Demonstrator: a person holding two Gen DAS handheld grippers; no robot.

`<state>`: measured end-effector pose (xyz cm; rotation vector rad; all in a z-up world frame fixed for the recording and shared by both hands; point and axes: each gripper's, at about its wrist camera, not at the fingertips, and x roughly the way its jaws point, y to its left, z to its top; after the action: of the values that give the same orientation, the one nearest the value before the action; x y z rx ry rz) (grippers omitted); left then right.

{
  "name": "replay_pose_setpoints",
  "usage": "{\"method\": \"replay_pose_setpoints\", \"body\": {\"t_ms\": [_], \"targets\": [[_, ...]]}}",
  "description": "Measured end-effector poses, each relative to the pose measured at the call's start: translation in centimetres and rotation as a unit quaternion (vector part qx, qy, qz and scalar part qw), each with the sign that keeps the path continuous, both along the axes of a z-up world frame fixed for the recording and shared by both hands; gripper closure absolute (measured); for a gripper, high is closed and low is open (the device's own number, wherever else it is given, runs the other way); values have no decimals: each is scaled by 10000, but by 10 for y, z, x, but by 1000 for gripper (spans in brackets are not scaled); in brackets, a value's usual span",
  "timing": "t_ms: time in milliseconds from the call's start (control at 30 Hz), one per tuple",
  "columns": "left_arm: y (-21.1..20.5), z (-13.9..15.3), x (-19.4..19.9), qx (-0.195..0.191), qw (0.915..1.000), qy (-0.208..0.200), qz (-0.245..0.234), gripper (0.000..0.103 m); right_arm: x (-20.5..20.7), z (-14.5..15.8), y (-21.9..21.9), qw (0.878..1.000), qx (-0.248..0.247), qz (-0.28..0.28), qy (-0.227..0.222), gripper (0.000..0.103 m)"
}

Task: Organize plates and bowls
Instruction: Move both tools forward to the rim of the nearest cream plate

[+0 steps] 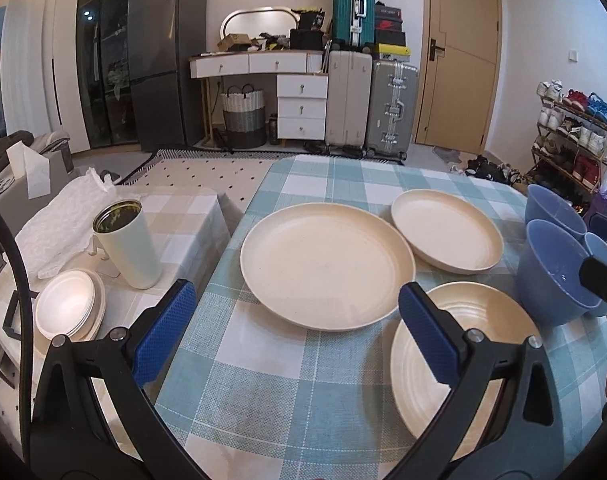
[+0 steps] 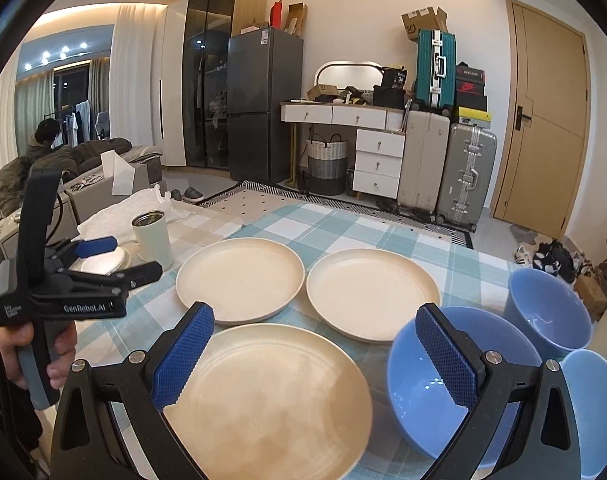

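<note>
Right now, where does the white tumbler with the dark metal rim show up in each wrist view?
Left wrist: the white tumbler stands at left-centre on the beige checked side table, beside stacked white dishes.
Right wrist: the tumbler is at upper left, behind the left claw.
Shared landmark: the teal suitcase.

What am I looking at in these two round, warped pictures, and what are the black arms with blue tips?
No robot here: a person holds a handheld two-finger gripper in each hand. Each picture comes from a fisheye camera on one gripper, looking along its fingers. The blue-padded prongs low in the left wrist view are the left gripper; those in the right wrist view are the right gripper. Both are open and hold nothing. The right view also shows the person's hand gripping the left tool's handle. On the checked tablecloth lie three cream plates, the nearest one ridged, and three blue bowls, one beside that plate. On a side table stand a cream tumbler and stacked white dishes.
</note>
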<state>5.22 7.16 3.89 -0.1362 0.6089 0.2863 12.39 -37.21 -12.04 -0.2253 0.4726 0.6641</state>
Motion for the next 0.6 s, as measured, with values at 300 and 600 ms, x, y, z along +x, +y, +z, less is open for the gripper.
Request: {"method": "replay_pose_setpoints", "body": {"t_ms": [300,600], "targets": [[14,-18,28,-71,9997,180,118,2,31,-11,33,9991,-98,92,402,1],[33,-34,62,-164,9987,471,124,2,64,-32,64,9964,-240,164,802,12]]}}
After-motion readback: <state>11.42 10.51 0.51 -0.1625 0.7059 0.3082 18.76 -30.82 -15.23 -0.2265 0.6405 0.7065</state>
